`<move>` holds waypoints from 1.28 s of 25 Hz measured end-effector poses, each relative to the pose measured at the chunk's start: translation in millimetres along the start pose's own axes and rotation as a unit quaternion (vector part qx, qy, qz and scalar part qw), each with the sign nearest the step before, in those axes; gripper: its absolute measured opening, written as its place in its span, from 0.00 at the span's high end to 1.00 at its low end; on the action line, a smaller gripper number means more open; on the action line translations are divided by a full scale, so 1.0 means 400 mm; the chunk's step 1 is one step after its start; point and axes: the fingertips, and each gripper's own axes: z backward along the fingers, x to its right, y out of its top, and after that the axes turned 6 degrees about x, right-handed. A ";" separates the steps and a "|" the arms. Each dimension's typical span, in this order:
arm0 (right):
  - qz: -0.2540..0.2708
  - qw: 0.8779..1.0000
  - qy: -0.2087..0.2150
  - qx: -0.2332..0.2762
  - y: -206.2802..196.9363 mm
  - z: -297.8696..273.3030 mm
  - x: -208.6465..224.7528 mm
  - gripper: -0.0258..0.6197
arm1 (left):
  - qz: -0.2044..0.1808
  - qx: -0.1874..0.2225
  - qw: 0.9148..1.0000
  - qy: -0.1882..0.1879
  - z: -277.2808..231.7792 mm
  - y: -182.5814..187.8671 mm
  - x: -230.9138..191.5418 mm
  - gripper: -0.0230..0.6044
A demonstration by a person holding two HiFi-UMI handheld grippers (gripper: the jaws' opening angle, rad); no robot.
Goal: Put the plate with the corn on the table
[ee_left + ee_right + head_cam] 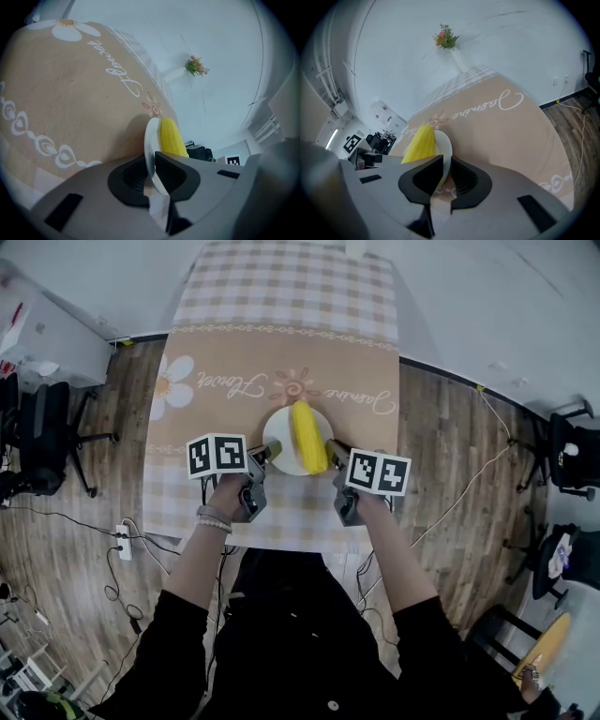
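Observation:
A small white plate (281,439) carries a yellow corn cob (307,435) over the tan tablecloth. My left gripper (269,452) is shut on the plate's left rim and my right gripper (330,448) is shut on its right rim. In the left gripper view the plate (151,140) stands edge-on between the left gripper's (153,174) black pads, with the corn (171,137) just behind. In the right gripper view the plate rim (444,145) runs into the right gripper (443,177), the corn (420,142) lying to its left.
The table (281,352) has a tan cloth with flower prints and a checked border. A vase of flowers (449,41) stands at its far end. Office chairs (47,442) sit on the wood floor to the left, and cables (131,559) lie by the table's near corner.

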 end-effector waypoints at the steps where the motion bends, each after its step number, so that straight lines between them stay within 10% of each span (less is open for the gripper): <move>1: 0.004 1.000 -0.005 -0.003 -0.003 -0.001 0.000 0.84 | -0.003 -0.002 1.000 0.004 0.000 -0.002 -0.002 0.90; 32: 0.022 1.000 -0.011 -0.007 0.003 -0.002 -0.003 0.83 | -0.072 -0.043 0.996 0.021 0.054 -0.032 -0.025 0.84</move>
